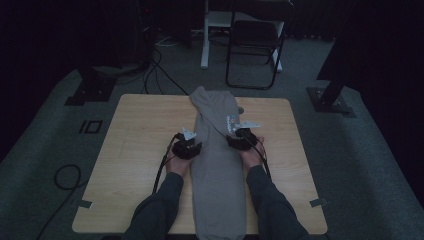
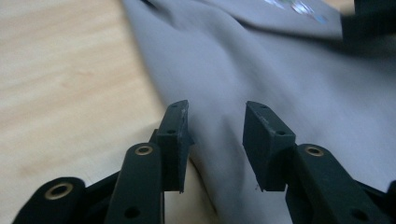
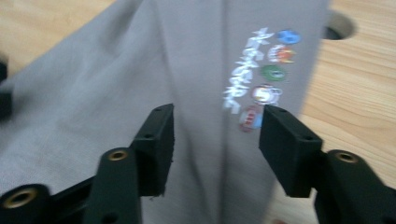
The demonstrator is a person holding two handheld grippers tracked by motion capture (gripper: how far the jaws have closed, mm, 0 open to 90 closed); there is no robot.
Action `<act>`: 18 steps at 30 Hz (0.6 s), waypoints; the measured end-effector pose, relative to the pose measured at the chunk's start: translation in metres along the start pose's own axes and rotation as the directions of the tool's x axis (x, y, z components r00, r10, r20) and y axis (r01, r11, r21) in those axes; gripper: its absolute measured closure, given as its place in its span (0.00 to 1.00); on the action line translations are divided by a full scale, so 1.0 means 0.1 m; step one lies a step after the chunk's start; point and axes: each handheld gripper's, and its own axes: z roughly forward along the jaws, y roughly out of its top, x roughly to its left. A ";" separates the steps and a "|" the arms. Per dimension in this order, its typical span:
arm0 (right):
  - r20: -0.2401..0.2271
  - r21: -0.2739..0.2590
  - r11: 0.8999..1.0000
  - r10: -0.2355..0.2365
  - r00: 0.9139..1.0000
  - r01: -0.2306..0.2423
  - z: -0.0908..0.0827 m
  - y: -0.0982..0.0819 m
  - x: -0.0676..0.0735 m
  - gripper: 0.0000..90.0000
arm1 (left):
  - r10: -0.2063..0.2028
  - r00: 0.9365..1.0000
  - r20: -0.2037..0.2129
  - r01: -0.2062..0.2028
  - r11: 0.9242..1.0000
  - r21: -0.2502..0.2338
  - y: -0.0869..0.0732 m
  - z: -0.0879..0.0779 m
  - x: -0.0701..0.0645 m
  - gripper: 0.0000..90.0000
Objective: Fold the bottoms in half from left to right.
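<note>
Left gripper (image 1: 187,146) sits at centre-left of the high view, against the left edge of the grey garment (image 1: 218,165); jaws apart, nothing pinched. In the left gripper view (image 2: 216,140) the 2 black jaws straddle the cloth's border where it meets bare wood, a fold of fabric lying in the gap but not pressed by either pad.

Right gripper (image 1: 243,138) mirrors it at centre-right of the high view, on the garment's right edge. In the right gripper view (image 3: 215,149) its jaws also stand apart, over a lengthwise crease, with the printed logo (image 3: 259,79) just above the right-hand jaw. No grip here either.

Garment runs as 1 long narrow strip down the middle of the table (image 1: 135,150), from the far edge to past the near edge at bottom centre. It looks already folded lengthwise. Judgement: the 2 grippers flank it at matching points midway along so both edges can be taken together, probably for a crosswise fold or a straightening tug.

Count: 2 grippers, 2 forearms in dark sleeves, 1 garment, 1 table, 1 logo patch. A round hole (image 3: 340,25) in the tabletop shows at upper right of the right gripper view. 1 folding chair (image 1: 252,45) stands beyond the table, top centre.
</note>
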 end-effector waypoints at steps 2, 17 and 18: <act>0.039 0.043 0.999 -0.032 0.999 0.030 0.07 -0.01 0.02 0.56 | -0.012 1.000 -0.020 0.012 1.000 0.007 0.07 0.07 0.03 0.66; 0.090 0.026 0.989 0.146 0.985 -0.149 0.05 -0.08 -0.24 0.93 | 0.027 1.000 -0.011 -0.027 0.998 0.062 0.11 0.22 0.05 0.82; 0.084 0.029 0.988 0.147 0.985 -0.150 0.05 -0.08 -0.24 0.95 | 0.034 0.999 -0.009 -0.033 0.997 0.065 0.11 0.22 0.05 0.87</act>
